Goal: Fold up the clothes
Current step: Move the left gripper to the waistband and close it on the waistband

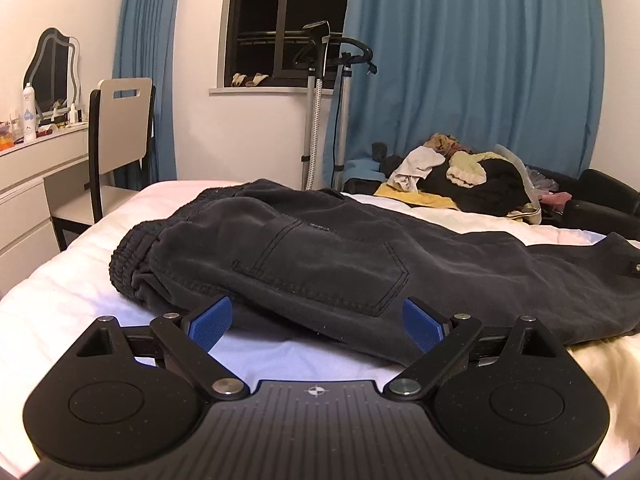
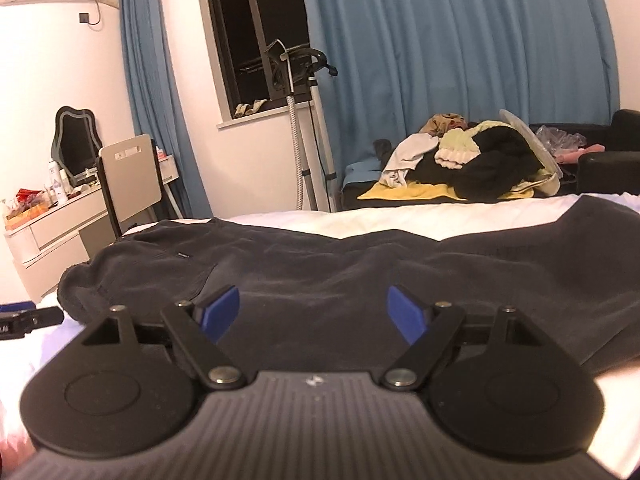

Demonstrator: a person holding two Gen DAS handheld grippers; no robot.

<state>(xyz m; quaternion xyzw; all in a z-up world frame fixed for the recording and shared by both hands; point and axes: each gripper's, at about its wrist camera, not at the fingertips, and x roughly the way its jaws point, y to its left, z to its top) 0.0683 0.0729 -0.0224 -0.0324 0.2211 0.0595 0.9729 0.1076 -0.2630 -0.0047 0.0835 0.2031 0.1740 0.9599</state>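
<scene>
Bed (image 1: 60,300) with a white sheet fills the foreground of both wrist views. Dark trousers (image 1: 320,264) lie flat across it, elastic waistband toward the left, a back pocket facing up. Blue curtains (image 1: 480,80) hang behind, beside a dark window (image 1: 280,20). Beyond the bed, a pile of mixed clothes (image 1: 464,176) sits on a dark sofa. A chair (image 1: 120,128) stands at a white counter (image 1: 24,184) on the left, and a garment steamer (image 1: 320,100) stands under the window. The left gripper (image 1: 318,322) hovers at the trousers' near edge, blue fingers (image 1: 212,322) spread, nothing between them. The right gripper (image 2: 314,314) hangs low over the trousers' middle, fingers (image 2: 220,312) spread wide and empty.
</scene>
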